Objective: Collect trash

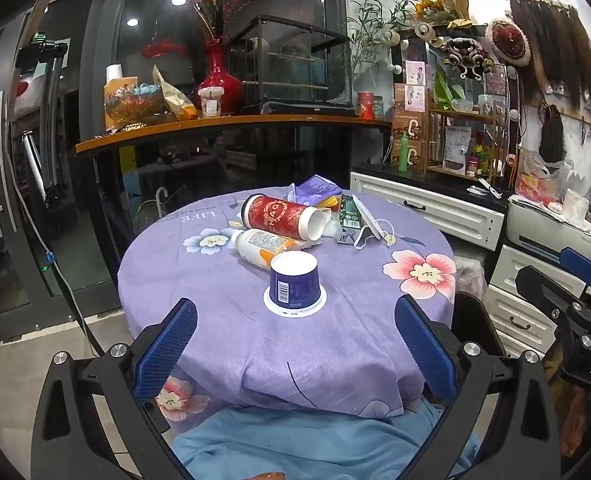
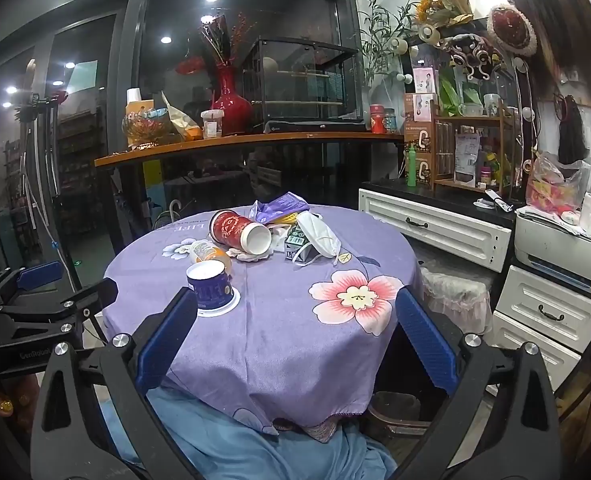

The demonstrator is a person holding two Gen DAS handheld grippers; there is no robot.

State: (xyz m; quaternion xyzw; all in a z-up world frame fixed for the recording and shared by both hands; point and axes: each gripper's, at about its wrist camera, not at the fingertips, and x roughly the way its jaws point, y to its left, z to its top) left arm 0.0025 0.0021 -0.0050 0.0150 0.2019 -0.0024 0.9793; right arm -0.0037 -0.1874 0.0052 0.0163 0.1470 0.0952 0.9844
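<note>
The left gripper [image 1: 295, 344] and the right gripper [image 2: 295, 340] both stand spread wide with nothing between the pads, short of the round table [image 1: 335, 340]; its legs are hidden under the purple flowered cloth [image 2: 279, 344]. The trash lies on the table: nearest, one blue tub [image 1: 294, 285] upside down; behind it one orange bottle [image 1: 261, 245] on its side, half hidden; one red cup [image 1: 281, 216] tipped over; one green carton [image 2: 297, 246] partly under one white mask [image 2: 319, 234]; the purple wrappers [image 2: 281, 204] beyond are hard to count.
</note>
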